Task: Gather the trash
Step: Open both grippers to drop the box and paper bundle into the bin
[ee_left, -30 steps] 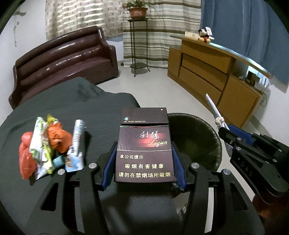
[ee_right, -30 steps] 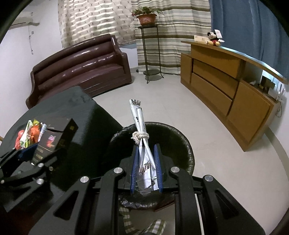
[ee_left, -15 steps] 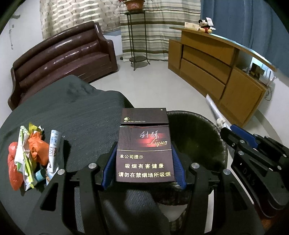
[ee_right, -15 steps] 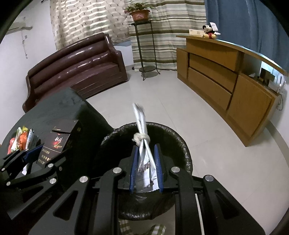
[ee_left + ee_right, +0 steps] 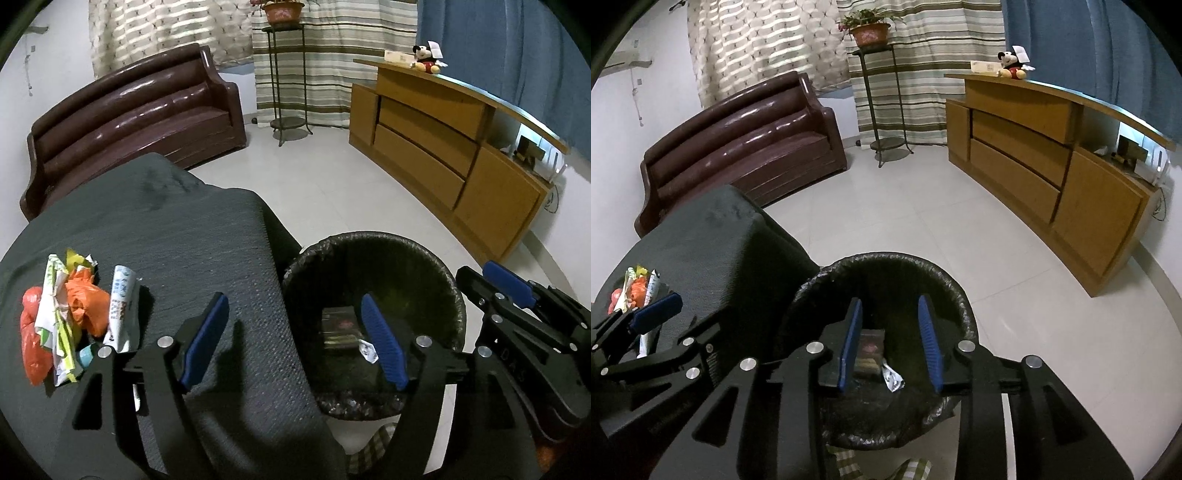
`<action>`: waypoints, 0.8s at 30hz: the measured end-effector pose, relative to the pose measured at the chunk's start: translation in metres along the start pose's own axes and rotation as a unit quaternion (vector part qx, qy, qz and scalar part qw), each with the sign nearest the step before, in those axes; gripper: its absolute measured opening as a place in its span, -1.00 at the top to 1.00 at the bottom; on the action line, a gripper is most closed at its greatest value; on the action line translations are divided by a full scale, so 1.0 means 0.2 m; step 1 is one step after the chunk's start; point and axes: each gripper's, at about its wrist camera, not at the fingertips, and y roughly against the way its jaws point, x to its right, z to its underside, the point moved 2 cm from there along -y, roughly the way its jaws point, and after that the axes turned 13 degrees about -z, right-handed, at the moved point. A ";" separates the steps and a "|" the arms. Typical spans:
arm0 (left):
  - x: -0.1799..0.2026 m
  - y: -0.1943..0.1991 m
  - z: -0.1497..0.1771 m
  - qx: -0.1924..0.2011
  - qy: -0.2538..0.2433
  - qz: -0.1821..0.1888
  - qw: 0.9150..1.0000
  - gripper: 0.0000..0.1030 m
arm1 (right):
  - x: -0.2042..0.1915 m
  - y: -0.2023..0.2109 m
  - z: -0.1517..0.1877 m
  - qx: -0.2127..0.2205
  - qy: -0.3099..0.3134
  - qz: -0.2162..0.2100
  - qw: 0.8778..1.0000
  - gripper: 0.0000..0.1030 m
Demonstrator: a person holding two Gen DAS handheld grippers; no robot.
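Observation:
A black-lined trash bin (image 5: 436,258) (image 5: 945,284) stands on the floor beside the dark-clothed table (image 5: 166,229). Inside it lie a dark red cigarette box (image 5: 338,325) (image 5: 870,350) and a silver knotted wrapper (image 5: 367,349) (image 5: 894,378). My left gripper (image 5: 293,332) is open and empty, straddling the table edge and the bin. My right gripper (image 5: 890,339) is open and empty above the bin; it also shows in the left wrist view (image 5: 506,284). A pile of orange, white and yellow wrappers (image 5: 70,314) (image 5: 635,288) lies on the table at the left.
A brown leather sofa (image 5: 129,118) stands behind the table. A wooden sideboard (image 5: 443,136) with a plush toy (image 5: 424,55) runs along the right. A metal plant stand (image 5: 288,74) stands by striped curtains. Pale tiled floor (image 5: 923,206) surrounds the bin.
Both grippers have opened. The cigarette box has dropped from the left gripper and the knotted wrapper from the right gripper; both now lie in the bin.

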 end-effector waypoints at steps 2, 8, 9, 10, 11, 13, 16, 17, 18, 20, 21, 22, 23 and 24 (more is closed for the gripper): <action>-0.02 0.02 0.01 -0.001 0.002 0.000 1.000 -0.42 | -0.01 0.01 0.00 0.000 0.001 -0.002 1.000 0.32; -0.11 0.10 0.07 -0.001 0.012 -0.011 1.000 -0.42 | -0.08 0.05 0.03 -0.007 0.009 -0.015 1.000 0.28; -0.13 0.12 0.08 -0.001 0.013 -0.013 1.000 -0.42 | -0.08 0.06 0.03 -0.007 0.011 -0.016 1.000 0.28; -0.15 0.14 0.09 -0.001 0.014 -0.016 1.000 -0.42 | -0.10 0.07 0.04 -0.008 0.013 -0.019 1.000 0.28; -0.16 0.15 0.10 -0.001 0.015 -0.018 1.000 -0.42 | -0.11 0.08 0.04 -0.008 0.015 -0.021 1.000 0.27; -0.20 0.18 0.12 0.000 0.019 -0.024 1.000 -0.42 | -0.14 0.10 0.06 -0.009 0.020 -0.027 0.999 0.27; -0.26 0.22 0.16 0.001 0.024 -0.033 0.999 -0.42 | -0.19 0.13 0.08 -0.009 0.029 -0.032 0.999 0.25; -0.29 0.24 0.18 0.001 0.028 -0.037 0.999 -0.42 | -0.21 0.14 0.09 -0.009 0.032 -0.034 0.999 0.23; -0.30 0.25 0.18 0.001 0.030 -0.040 0.999 -0.42 | -0.22 0.15 0.10 -0.008 0.034 -0.035 0.999 0.20; -0.35 0.28 0.22 0.002 0.036 -0.048 0.998 -0.42 | -0.26 0.16 0.12 -0.008 0.039 -0.040 0.998 0.19; -0.37 0.29 0.23 0.001 0.039 -0.053 0.998 -0.43 | -0.27 0.17 0.12 -0.009 0.041 -0.043 0.998 0.19; -0.38 0.30 0.24 0.001 0.041 -0.056 0.998 -0.43 | -0.28 0.17 0.13 -0.010 0.042 -0.045 0.998 0.19; -0.40 0.31 0.26 -0.001 0.044 -0.061 0.997 -0.43 | -0.30 0.18 0.14 -0.011 0.044 -0.047 0.998 0.18; -0.42 0.31 0.27 -0.001 0.045 -0.064 0.997 -0.43 | -0.30 0.18 0.15 -0.012 0.045 -0.049 0.998 0.18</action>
